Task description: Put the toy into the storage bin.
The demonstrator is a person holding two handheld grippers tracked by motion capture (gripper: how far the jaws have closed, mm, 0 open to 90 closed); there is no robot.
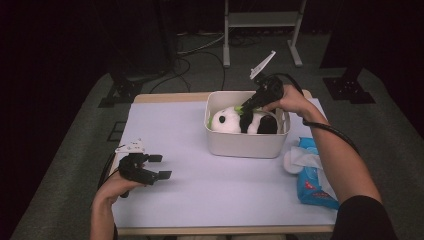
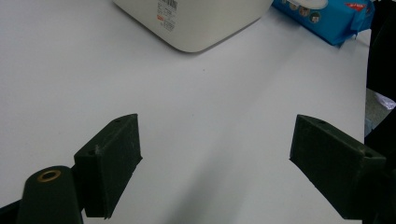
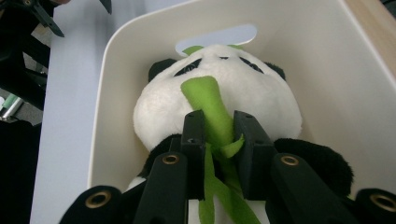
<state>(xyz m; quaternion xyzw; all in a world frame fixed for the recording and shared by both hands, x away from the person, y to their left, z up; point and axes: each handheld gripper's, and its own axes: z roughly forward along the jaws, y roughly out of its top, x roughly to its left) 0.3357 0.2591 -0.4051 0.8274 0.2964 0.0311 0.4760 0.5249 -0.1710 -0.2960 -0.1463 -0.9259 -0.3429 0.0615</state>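
Panda (image 3: 219,100) pinched by down-tilted right tool (image 3: 218,128).

My table (image 1: 200,200) has a pale lavender-white top with a wooden edge showing along the far side. On it, toward the far right, stands a cream bin (image 1: 245,145) with rounded corners; from my left gripper view its near wall carries a small printed label. Just beside the bin, at the table's right edge, lies a blue pack of wet wipes (image 1: 312,187), with what looks like a white sheet pulled out of its top.
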